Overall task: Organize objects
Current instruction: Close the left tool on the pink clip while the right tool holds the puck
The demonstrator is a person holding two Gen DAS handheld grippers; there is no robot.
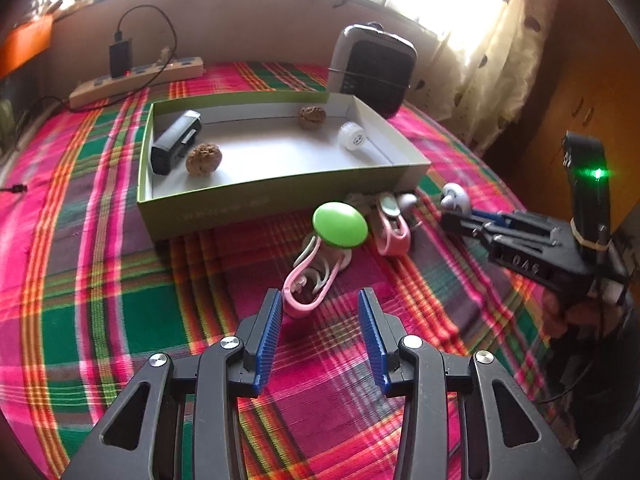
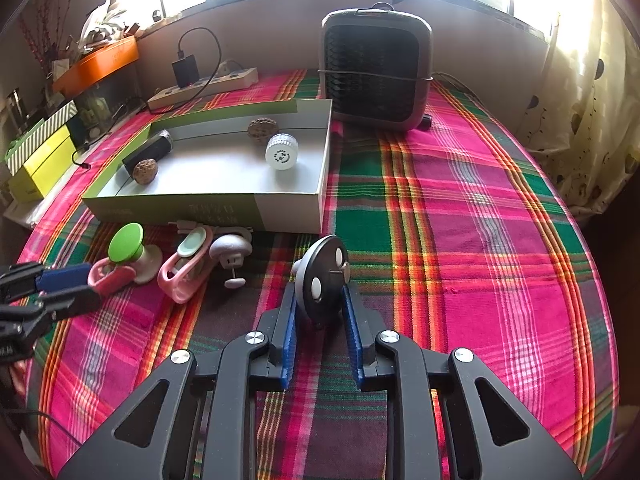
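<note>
Plaid cloth (image 2: pixel 460 208): right gripper (image 2: pixel 319 304) apparently clamps dark disc (image 2: pixel 324 276); left gripper (image 1: pixel 319 312) spread, level.

Plaid-clothed table (image 2: pixel 460 208) with box (image 2: pixel 288 212), heater (image 2: pixel 376 72), power strip (image 2: pixel 204 86)

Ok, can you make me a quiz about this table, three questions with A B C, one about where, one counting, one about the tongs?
1. Where is the white cap?
A in the box
B on the heater
C on the cloth

2. How many walnuts are in the box?
A one
B two
C four

3. What are the right tongs doing?
A open, empty
B gripping a round dark disc
C holding the green knob

A: it lies on the box floor.
B: one walnut near the front, one walnut at the back.
B: the disc sits between the pads.
</note>
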